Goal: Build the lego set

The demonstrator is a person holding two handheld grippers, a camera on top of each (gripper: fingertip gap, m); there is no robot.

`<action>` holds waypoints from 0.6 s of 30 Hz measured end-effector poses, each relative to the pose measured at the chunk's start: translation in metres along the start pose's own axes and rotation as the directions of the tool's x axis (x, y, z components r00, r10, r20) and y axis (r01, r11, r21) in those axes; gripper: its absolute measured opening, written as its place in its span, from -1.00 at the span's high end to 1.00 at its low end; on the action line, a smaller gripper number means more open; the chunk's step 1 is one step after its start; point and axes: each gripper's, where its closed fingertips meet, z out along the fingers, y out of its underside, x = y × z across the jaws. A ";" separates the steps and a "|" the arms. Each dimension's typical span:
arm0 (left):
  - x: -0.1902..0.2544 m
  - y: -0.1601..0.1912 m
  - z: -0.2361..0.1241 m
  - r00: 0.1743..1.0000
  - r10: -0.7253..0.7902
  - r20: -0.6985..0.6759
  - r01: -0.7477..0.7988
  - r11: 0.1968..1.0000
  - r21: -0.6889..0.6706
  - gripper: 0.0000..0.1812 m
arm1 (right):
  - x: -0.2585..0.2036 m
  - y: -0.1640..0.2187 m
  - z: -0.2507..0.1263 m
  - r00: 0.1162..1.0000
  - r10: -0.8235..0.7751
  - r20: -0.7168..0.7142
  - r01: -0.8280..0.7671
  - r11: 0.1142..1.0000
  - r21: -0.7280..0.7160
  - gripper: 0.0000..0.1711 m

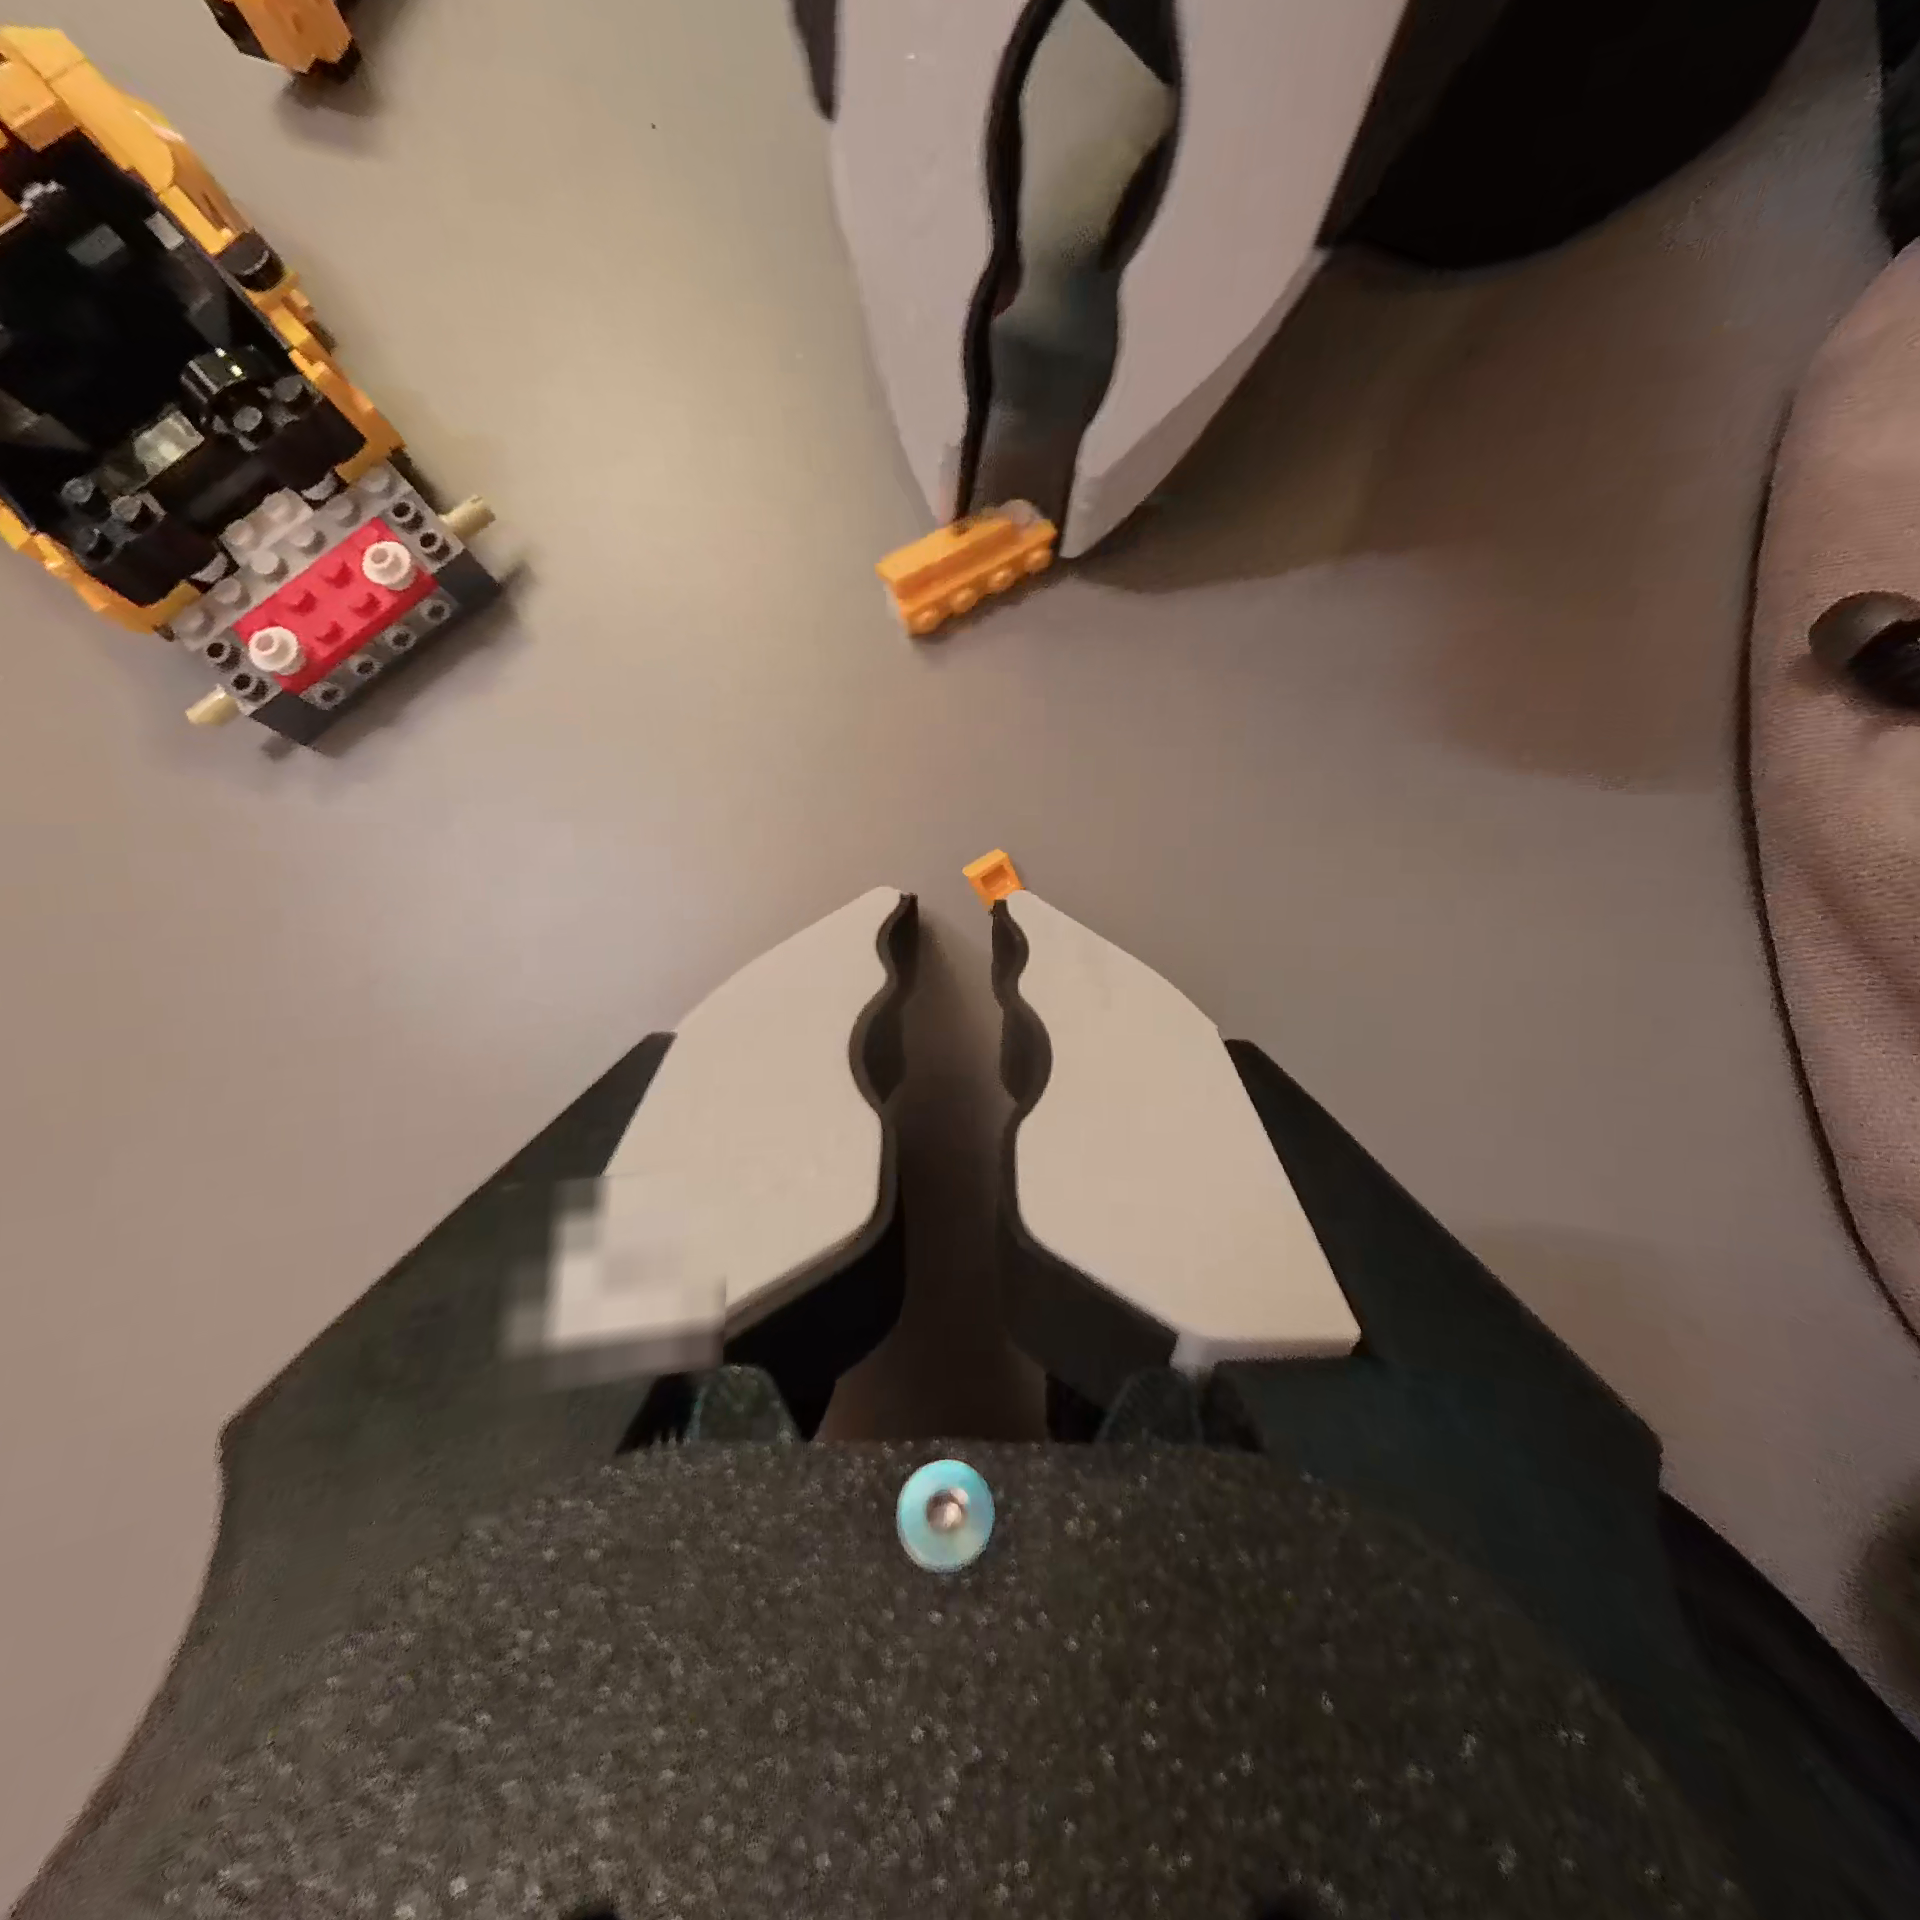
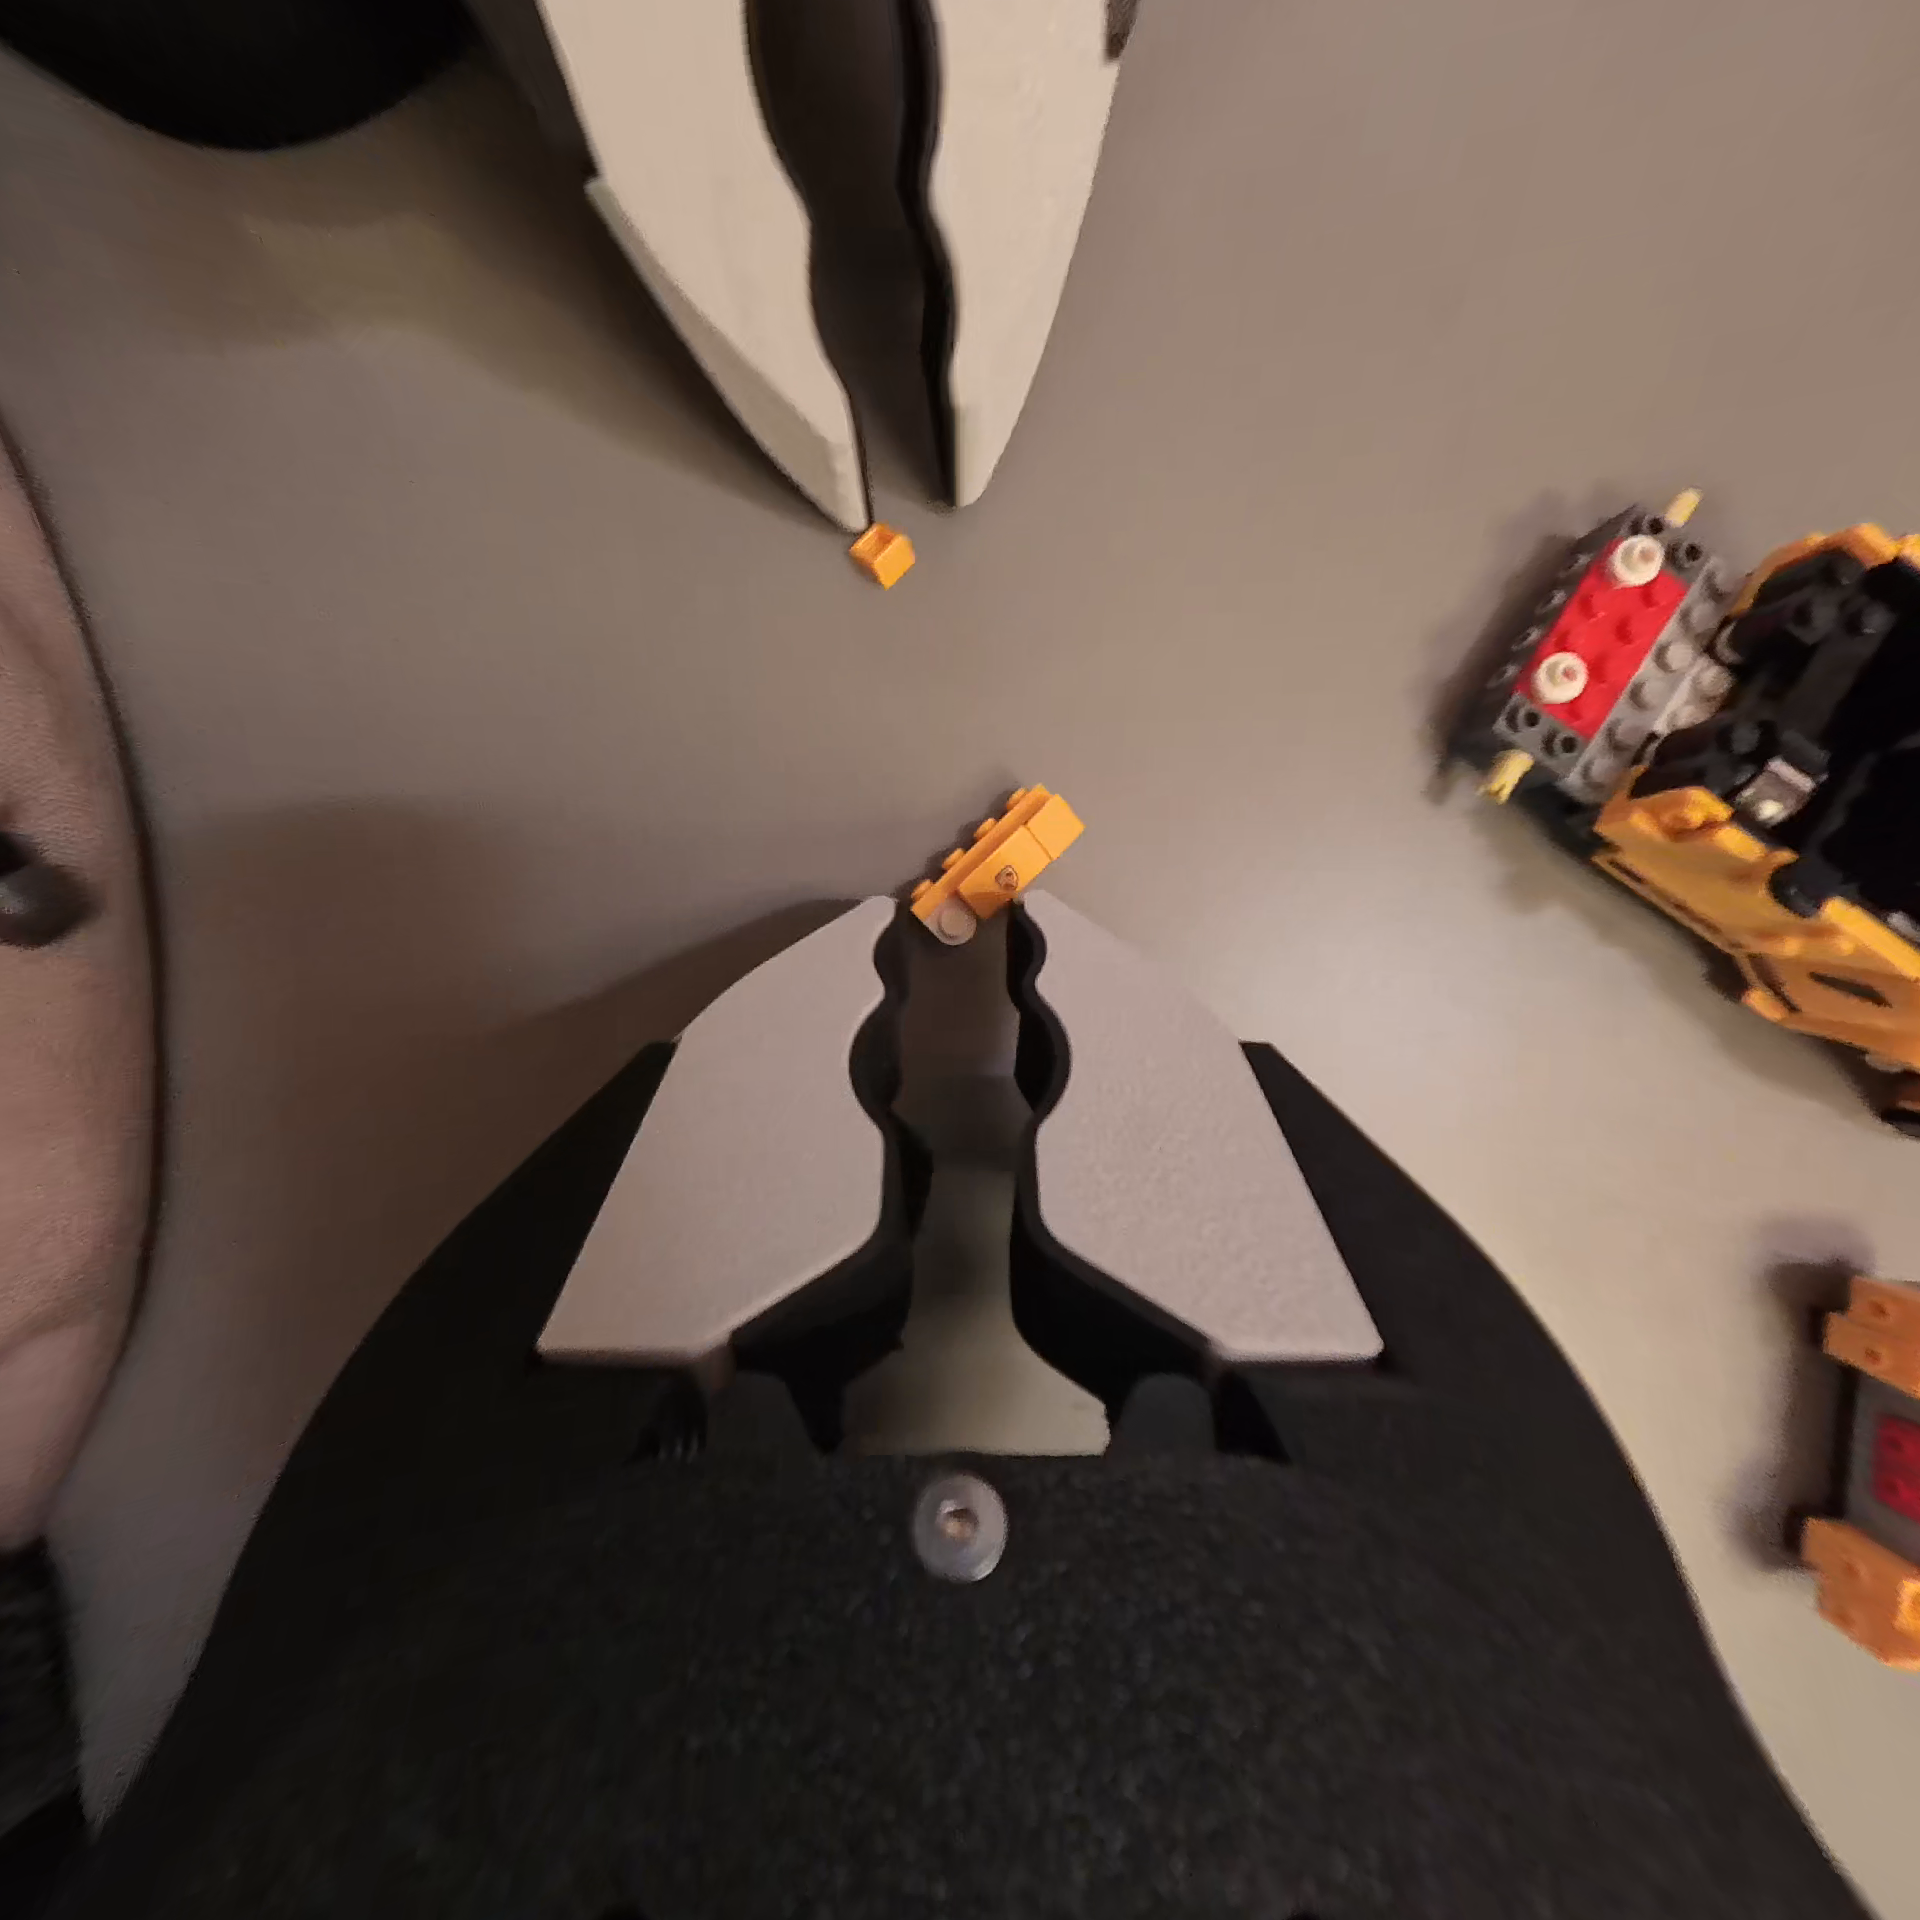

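Note:
My right gripper (image 2: 953,906) is shut on one end of a small orange plate assembly (image 2: 1013,857), which sticks out past the tips low over the grey table (image 2: 520,727). It also shows in the left wrist view (image 1: 966,569), at the tips of the right gripper (image 1: 1013,514). My left gripper (image 1: 953,904) has its jaws a narrow gap apart and is empty. A tiny orange piece (image 1: 990,873) lies on the table just at its right fingertip, outside the jaws. In the right wrist view the piece (image 2: 881,556) lies below the left gripper (image 2: 906,511).
A partly built yellow and black car (image 1: 177,416) with a red and grey studded end lies at the left, and at the right in the right wrist view (image 2: 1714,779). Another orange sub-assembly (image 2: 1870,1475) lies near it. A person's grey garment (image 1: 1849,883) borders the table. My hands' fingertips stand some 7 centimetres from each other.

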 end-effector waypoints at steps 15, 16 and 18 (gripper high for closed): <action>0.008 -0.007 0.007 1.000 -0.008 -0.019 0.009 1.000 0.017 0.89 | 0.024 -0.015 -0.006 0.997 0.027 -0.072 -0.019 0.994 0.110 0.77; 0.007 -0.008 0.007 1.000 0.001 -0.011 0.000 1.000 0.017 0.89 | 0.022 -0.015 -0.008 0.997 0.034 -0.075 -0.024 0.992 0.122 0.77; 0.002 -0.012 0.004 1.000 0.021 0.023 -0.022 0.999 0.045 0.90 | 0.018 -0.017 -0.013 0.996 0.058 -0.065 -0.047 0.986 0.163 0.77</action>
